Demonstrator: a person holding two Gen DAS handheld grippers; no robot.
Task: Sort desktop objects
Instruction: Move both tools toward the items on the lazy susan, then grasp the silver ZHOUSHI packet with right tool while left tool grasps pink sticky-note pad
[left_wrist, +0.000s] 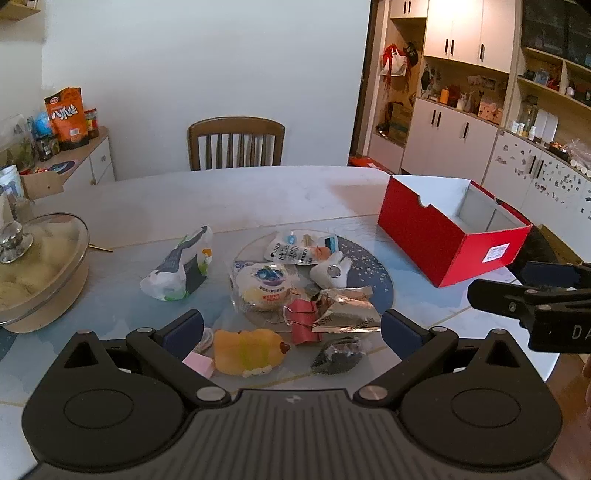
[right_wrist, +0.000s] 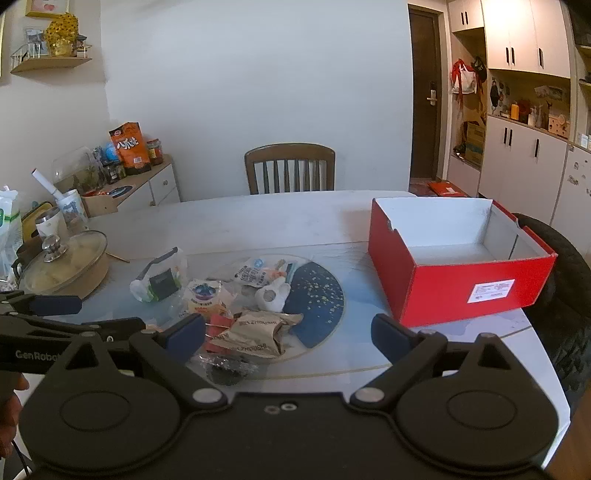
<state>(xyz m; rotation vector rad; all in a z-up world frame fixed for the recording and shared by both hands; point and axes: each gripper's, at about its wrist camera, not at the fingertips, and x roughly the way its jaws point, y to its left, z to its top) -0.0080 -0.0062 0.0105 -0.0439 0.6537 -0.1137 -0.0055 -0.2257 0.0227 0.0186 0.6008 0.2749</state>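
A heap of small things lies on the round blue mat (left_wrist: 373, 273): a yellow squishy toy (left_wrist: 247, 350), a red binder clip (left_wrist: 301, 321), a silver foil pack (left_wrist: 347, 308), a dark wrapped lump (left_wrist: 338, 356), a wrapped round pastry (left_wrist: 262, 286), a white figurine (left_wrist: 330, 271), a white pouch (left_wrist: 291, 249) and a white-green bag (left_wrist: 181, 267). My left gripper (left_wrist: 291, 332) hovers open just before the toy and clip, holding nothing. My right gripper (right_wrist: 288, 338) is open and empty above the foil pack (right_wrist: 255, 332). An open red box (right_wrist: 461, 288) stands empty at the right.
A pot with a glass lid (left_wrist: 37, 266) sits at the table's left edge, with cups behind it. A wooden chair (left_wrist: 236, 144) stands at the far side. A sideboard with snack bags (left_wrist: 66, 114) is at the left; cabinets line the right wall.
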